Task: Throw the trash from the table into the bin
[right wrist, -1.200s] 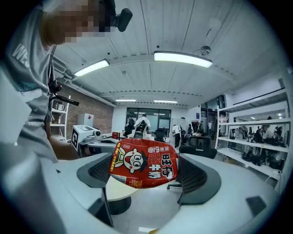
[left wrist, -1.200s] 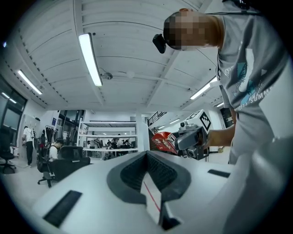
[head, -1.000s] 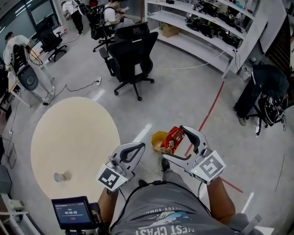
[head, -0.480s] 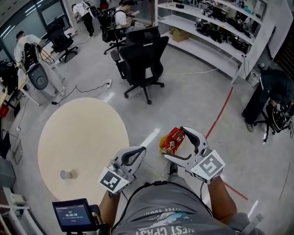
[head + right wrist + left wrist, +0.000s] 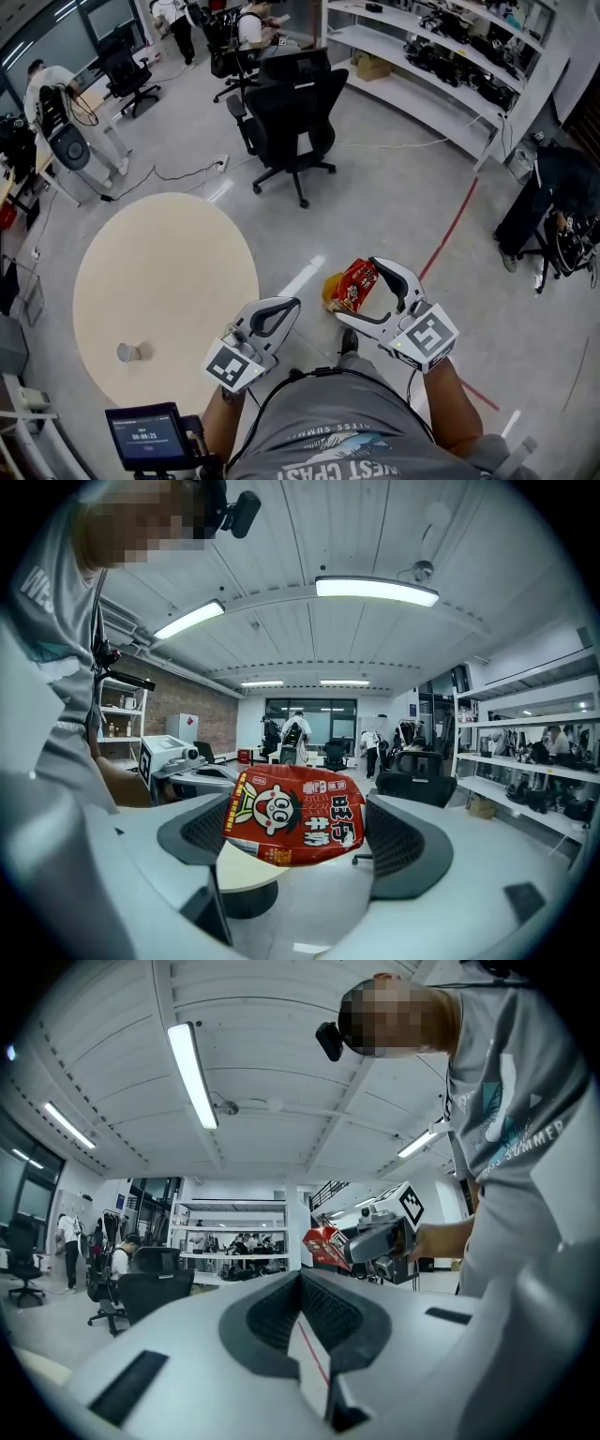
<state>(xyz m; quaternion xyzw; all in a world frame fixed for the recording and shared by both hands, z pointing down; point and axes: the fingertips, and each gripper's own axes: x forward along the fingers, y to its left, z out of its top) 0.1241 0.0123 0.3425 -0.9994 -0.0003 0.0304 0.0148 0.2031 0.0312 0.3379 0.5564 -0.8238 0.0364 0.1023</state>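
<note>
A red snack bag (image 5: 356,278) hangs between the jaws of my right gripper (image 5: 357,291), which is shut on it over the floor to the right of the round beige table (image 5: 169,272). In the right gripper view the bag (image 5: 295,816) spans both pads of that gripper (image 5: 300,844). Just below the bag on the floor is a yellow container (image 5: 327,287), partly hidden by it. My left gripper (image 5: 291,304) is shut with nothing in it, near the table's right edge. Its closed tips (image 5: 301,1282) point level. A small crumpled cup (image 5: 126,352) lies on the table's near left part.
A black office chair (image 5: 291,122) stands beyond the table. White shelves (image 5: 441,66) line the back right. A red tape line (image 5: 450,230) crosses the floor. A person (image 5: 553,187) bends over at the right. A small screen (image 5: 145,436) sits at the lower left.
The head view has shifted slightly. Both grippers keep their places, and the bag stays in the right gripper.
</note>
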